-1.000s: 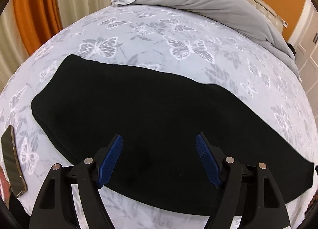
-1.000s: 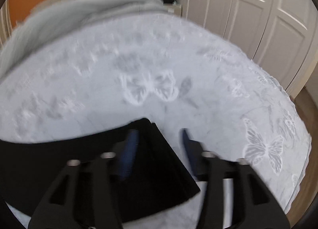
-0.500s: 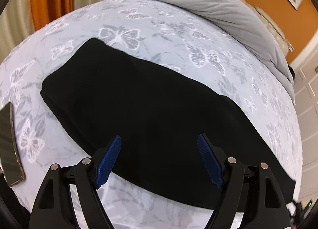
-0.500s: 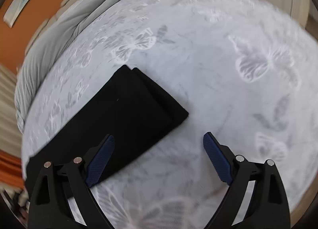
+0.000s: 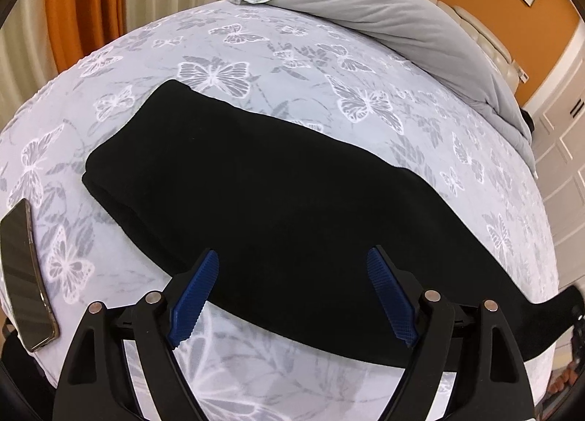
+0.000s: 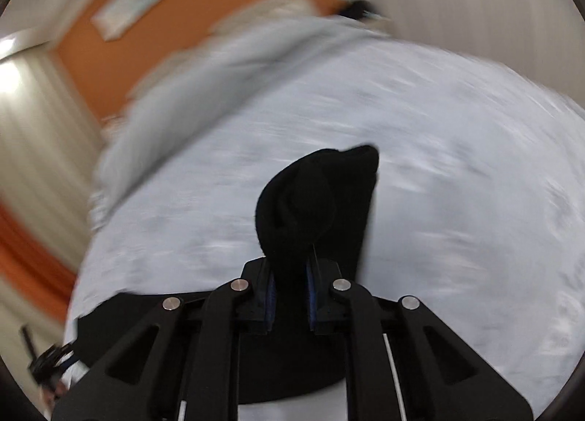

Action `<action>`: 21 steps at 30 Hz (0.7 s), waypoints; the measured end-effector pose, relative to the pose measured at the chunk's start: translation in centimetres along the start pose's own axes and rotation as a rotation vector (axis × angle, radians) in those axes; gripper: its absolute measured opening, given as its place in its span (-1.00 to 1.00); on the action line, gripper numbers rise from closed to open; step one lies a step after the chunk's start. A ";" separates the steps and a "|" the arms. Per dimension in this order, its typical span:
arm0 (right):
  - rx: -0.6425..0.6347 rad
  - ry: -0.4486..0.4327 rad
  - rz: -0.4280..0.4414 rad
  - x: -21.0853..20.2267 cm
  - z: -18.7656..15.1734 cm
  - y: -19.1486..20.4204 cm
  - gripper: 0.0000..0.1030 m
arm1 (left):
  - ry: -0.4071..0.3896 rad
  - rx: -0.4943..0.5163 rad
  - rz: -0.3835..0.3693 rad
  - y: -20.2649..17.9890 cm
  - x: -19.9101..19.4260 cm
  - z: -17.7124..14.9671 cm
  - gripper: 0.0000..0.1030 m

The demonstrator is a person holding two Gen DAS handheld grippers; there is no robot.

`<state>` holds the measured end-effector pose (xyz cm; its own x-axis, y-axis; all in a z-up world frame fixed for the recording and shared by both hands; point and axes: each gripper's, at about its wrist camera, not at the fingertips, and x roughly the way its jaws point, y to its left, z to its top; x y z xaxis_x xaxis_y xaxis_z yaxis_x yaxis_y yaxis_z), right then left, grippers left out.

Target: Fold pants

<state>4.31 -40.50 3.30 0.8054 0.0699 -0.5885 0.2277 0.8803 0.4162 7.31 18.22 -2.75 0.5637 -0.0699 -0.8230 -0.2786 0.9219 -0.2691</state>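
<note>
We find the black, soft knit pants (image 5: 292, 201) lying as one long narrow band across the pale blue-grey bedspread printed with white butterflies (image 5: 226, 74), the two legs apparently already laid one over the other lengthwise (we judge this from the doubled edge at the left end; the cloth is too dark to show seams). So the first fold looks done; the crosswise folds that would make a compact bundle are still to do. The right gripper (image 6: 290, 296) has its blue pads clamped tight on one end of the pants, which bunches up in a dark hump above the jaws in the right wrist view, clear of the bedspread; that view is heavily smeared, so detail is poor. In the left wrist view this raised end shows as a dark tongue at the far right edge. The left gripper (image 5: 294, 293) hovers over the near edge of the band with its jaws wide and opening further, empty, its blue ribbed pads (image 5: 193, 296) touching no cloth as far as we can tell. A dark flat phone with a metallic rim (image 5: 22, 275) lies on the bedspread left of the pants, apart from them. A rumpled grey quilt (image 5: 384, 15) sits at the head end. Our estimate: roughly midway, with the end-to-end fold just starting.
</note>
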 end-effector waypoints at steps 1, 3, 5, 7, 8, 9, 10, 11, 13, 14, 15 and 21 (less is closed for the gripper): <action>-0.042 -0.005 0.041 0.1 -0.2 2.4 -0.79 | -0.001 -0.005 -0.001 0.1 0.0 0.0 0.56; -0.158 0.011 0.125 0.9 -1.5 8.4 -0.79 | -0.002 -0.007 0.000 0.1 -0.1 0.0 0.57; -0.260 0.057 0.177 2.3 -3.2 12.9 -0.79 | 0.000 -0.006 -0.004 0.1 0.0 0.1 0.56; -0.340 0.109 0.208 3.9 -5.2 16.5 -0.79 | 0.000 -0.005 -0.010 0.0 -0.1 0.0 0.57; -0.389 0.147 0.225 5.0 -6.7 18.5 -0.79 | -0.001 -0.002 -0.012 0.0 -0.2 0.0 0.57; -0.429 0.180 0.234 6.1 -8.2 20.2 -0.79 | -0.001 0.000 -0.013 -0.1 -0.2 0.0 0.56; -0.456 0.209 0.240 6.8 -9.3 21.2 -0.79 | -0.002 0.002 -0.015 -0.2 -0.2 0.0 0.56; -0.484 0.236 0.243 7.6 -10.5 22.3 -0.79 | -0.003 0.004 -0.014 -0.3 -0.2 -0.1 0.57; -0.575 0.348 0.213 11.3 -14.8 24.2 -0.78 | 0.000 0.003 -0.015 -0.3 -0.1 0.0 0.56; -0.602 0.397 0.196 12.5 -16.3 24.2 -0.74 | 0.004 0.003 -0.016 -0.4 0.0 -0.1 0.57; -0.628 0.423 0.168 13.5 -17.7 24.4 -0.73 | 0.014 0.004 -0.017 -0.4 0.3 -0.1 0.56; -0.713 0.325 0.118 12.9 -18.8 25.4 -0.78 | 0.032 -0.017 -0.039 -0.3 0.3 -0.2 0.56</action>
<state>10.17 -8.48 -6.72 0.5773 0.2185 -0.7868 -0.3431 0.9393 0.0091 7.45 17.82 -2.97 0.5496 -0.1178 -0.8271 -0.2705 0.9116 -0.3096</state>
